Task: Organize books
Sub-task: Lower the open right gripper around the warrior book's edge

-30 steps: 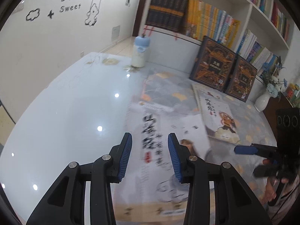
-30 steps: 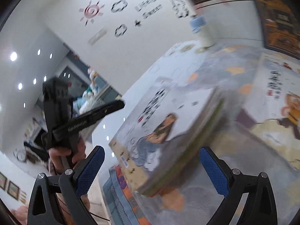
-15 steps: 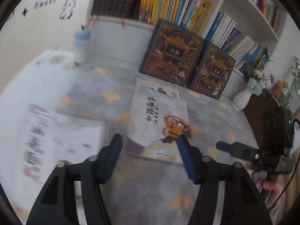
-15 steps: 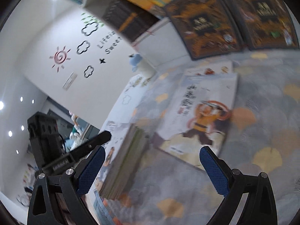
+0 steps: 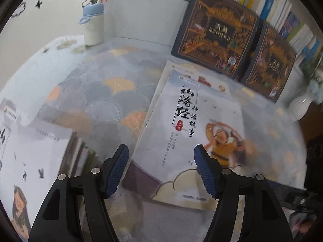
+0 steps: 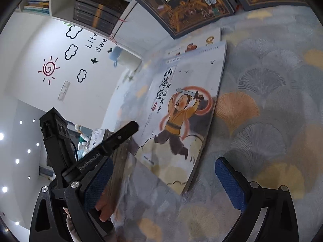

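A picture book (image 5: 193, 133) with an orange-robed figure lies flat on the patterned rug (image 5: 97, 100), on top of a second thin book (image 5: 177, 68). My left gripper (image 5: 160, 151) hovers over the book's near left corner. Its jaws are opening and nothing is pressed between the pads. In the right wrist view the same book (image 6: 181, 111) lies ahead of my right gripper (image 6: 163, 183), which is open wide over the rug with nothing in it. A stack of books (image 5: 30, 151) lies to the left. The left gripper's finger (image 6: 121, 135) shows there, held by a hand (image 6: 103, 207).
Two dark boxed sets (image 5: 218, 32) (image 5: 270, 60) lean against the white bookshelf behind the book. A blue-capped bottle (image 5: 92, 26) stands at the back left and a white vase (image 5: 300, 104) at the right. The rug (image 6: 262, 100) stretches to the book's right.
Both views swung from the stack of books over to the picture book on the rug. The left jaws widened. The stack that filled the right jaws' gap now lies off to the left.
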### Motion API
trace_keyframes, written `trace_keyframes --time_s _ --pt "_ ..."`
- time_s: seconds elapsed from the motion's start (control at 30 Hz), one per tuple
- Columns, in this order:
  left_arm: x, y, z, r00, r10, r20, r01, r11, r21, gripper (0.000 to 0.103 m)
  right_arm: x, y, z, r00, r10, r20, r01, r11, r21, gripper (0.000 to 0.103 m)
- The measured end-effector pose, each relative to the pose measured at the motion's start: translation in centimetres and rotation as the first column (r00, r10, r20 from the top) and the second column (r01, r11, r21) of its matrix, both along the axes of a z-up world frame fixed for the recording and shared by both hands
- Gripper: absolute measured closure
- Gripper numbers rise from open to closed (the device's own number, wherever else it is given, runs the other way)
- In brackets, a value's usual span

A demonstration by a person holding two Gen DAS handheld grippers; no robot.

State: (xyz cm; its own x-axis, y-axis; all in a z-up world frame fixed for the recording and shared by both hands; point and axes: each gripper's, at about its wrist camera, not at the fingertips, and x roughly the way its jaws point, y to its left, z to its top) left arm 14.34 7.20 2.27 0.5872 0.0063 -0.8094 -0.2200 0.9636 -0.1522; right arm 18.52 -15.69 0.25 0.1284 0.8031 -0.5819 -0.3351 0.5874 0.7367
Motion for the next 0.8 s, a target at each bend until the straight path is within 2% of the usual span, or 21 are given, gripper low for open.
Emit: trace_keyframes --time_s 0.17,0.23,0.3,0.37,0.43,0.6,0.73,0.8 --pt "1.3 -1.6 -1.4 0.998 -0.028 -0.059 0.038 0.984 0.172 0.028 0.8 0.7 -0.1 1.0 0.029 0.004 -0.029 1.0 0.001 0.002" --pt "1.5 -1.7 -1.5 0.998 -0.043 -0.052 0.051 0.986 0.16 0.022 0.9 0.6 0.0 0.999 0.039 -0.003 -0.039 0.999 0.019 0.002" --pt "1.6 -2.2 -1.5 0.996 -0.069 -0.063 0.078 0.985 0.156 0.021 1.0 0.5 -0.1 0.999 0.04 -0.017 -0.039 0.999 0.036 0.002" --pt "1.5 -2.5 -1.8 0.992 -0.104 -0.079 0.112 0.988 0.11 0.021 1.1 0.5 -0.1 0.999 0.039 -0.019 -0.039 0.999 0.038 0.001" --pt "1.3 -2.6 -1.9 0.991 -0.111 -0.077 0.117 0.99 0.075 0.021 1.1 0.3 0.1 1.0 0.023 0.006 -0.023 1.0 -0.004 0.001" --pt "0.1 -4.4 -1.7 0.983 -0.157 -0.097 0.166 0.983 0.082 0.021 1.1 -0.1 0.4 1.0 0.025 0.018 -0.024 0.998 -0.057 0.0" --pt "-2.0 -5.8 -1.8 0.968 -0.228 -0.107 0.234 0.971 0.051 0.021 -0.4 -1.3 0.6 0.999 0.036 0.029 -0.032 0.991 -0.127 0.0" --pt "-3.8 -6.4 -1.7 0.962 -0.256 -0.096 0.259 0.966 0.016 0.021 -1.7 -2.3 0.5 0.999 0.039 0.027 -0.035 0.99 -0.134 0.0"
